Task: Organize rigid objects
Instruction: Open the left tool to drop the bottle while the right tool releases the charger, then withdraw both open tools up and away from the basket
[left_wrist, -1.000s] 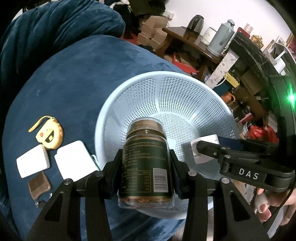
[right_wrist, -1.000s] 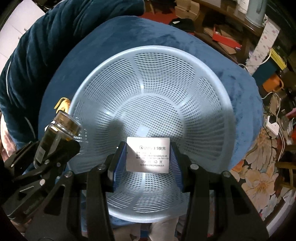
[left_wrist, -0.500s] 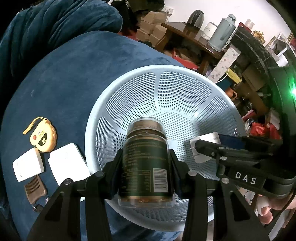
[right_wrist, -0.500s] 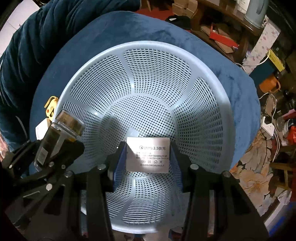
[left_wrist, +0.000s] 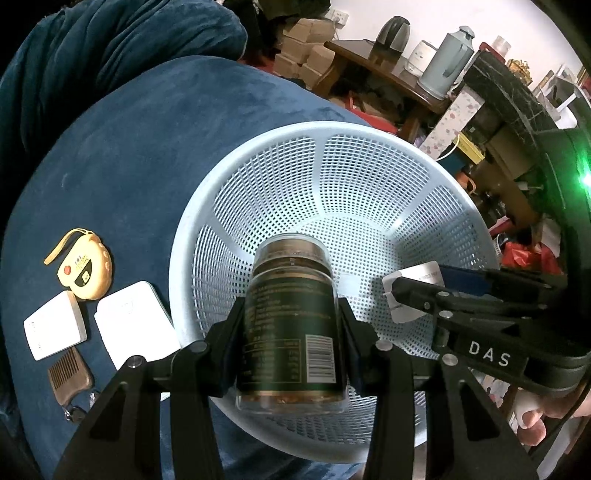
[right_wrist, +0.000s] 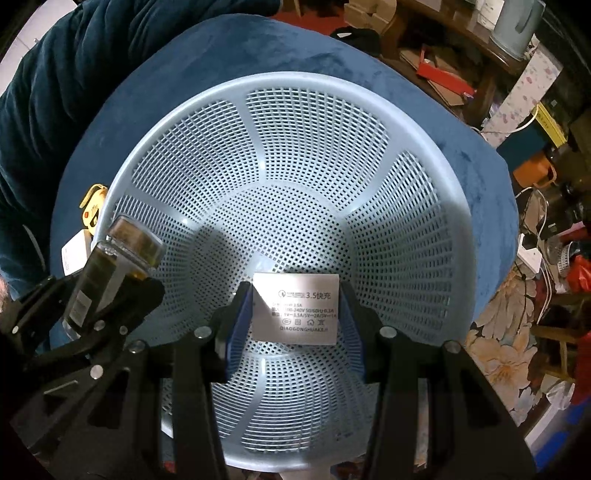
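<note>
Pale blue basket (right_wrist: 436, 236) bare inside, left gripper (left_wrist: 291, 328) clamping jar (left_wrist: 291, 314) over near rim, right gripper (right_wrist: 295, 314) clamping white charger (right_wrist: 295, 308) mid-bowl, blue velvet cushion (left_wrist: 122, 147), cluttered room behind

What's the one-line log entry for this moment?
left gripper: shut on jar | right gripper: shut on charger | both over basket | nothing released yet
</note>
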